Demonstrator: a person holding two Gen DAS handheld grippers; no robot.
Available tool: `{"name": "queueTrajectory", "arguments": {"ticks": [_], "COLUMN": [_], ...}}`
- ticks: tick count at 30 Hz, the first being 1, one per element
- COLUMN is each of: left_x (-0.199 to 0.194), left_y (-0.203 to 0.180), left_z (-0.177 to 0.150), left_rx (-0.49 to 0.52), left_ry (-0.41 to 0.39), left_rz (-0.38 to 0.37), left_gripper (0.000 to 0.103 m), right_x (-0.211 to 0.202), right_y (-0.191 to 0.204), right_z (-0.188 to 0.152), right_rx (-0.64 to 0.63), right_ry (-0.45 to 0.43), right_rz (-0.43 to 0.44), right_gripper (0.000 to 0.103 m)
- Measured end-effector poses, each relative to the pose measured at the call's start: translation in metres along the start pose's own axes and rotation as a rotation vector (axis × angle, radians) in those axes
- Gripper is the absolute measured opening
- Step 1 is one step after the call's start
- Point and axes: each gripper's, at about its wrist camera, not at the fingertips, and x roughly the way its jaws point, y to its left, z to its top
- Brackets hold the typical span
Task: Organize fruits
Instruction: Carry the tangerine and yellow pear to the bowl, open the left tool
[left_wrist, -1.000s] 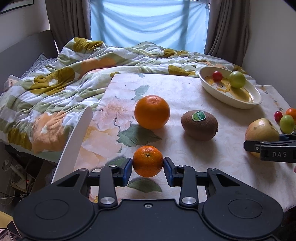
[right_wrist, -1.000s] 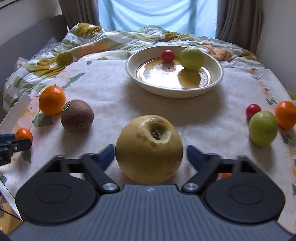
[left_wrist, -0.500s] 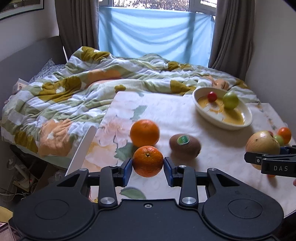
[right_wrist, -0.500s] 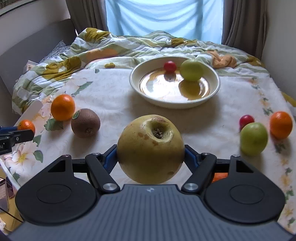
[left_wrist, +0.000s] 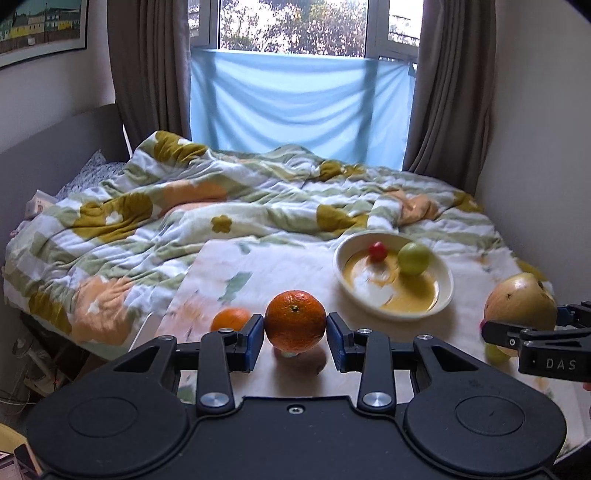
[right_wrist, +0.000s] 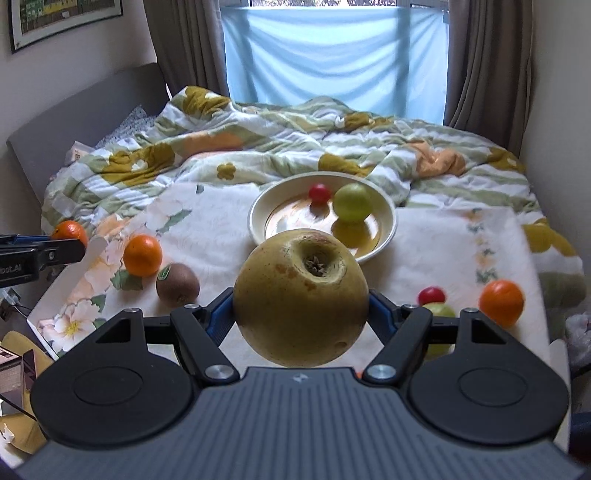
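My left gripper (left_wrist: 295, 328) is shut on a small orange (left_wrist: 295, 320), lifted above the table. My right gripper (right_wrist: 301, 314) is shut on a large yellow pear-like fruit (right_wrist: 301, 297), also held in the air; that fruit (left_wrist: 519, 302) shows at the right edge of the left wrist view. The cream bowl (right_wrist: 388, 229) stands at the back of the table with a red cherry tomato (right_wrist: 319, 192) and a green fruit (right_wrist: 352, 202) in it. On the cloth lie a bigger orange (right_wrist: 142, 255) and a kiwi (right_wrist: 177, 284) at the left.
At the right of the flowered tablecloth (right_wrist: 221, 221) lie a red tomato (right_wrist: 431, 295), a green fruit (right_wrist: 439, 312) and an orange (right_wrist: 501, 302). A rumpled floral quilt (left_wrist: 166, 221) on the bed lies behind the table. Walls and curtains close both sides.
Both grippers have risen from the table with their fruit held; the table and bowl now look farther below, and the window has come into view.
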Motion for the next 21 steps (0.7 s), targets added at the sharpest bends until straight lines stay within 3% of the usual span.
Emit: {"name": "queueTrajectory", "arguments": {"ticks": [7,21], "left_x": [0.017,0.106], "left_y": [-0.02,-0.036], "left_z": [0.026,0.079], "left_rx": [0.021,0.1], "left_ry": [-0.013,0.052], "left_rz": [-0.036,-0.16], "left_gripper": [0.041,0.041], "right_x": [-0.005,0.037], "right_y": [-0.026,-0.051], "right_z": [0.024,0.069], "right_rx": [-0.025,0.065], "right_ry": [-0.033,-0.037], "right_rz": [-0.016,-0.093], "right_gripper": [0.089,0.089]}}
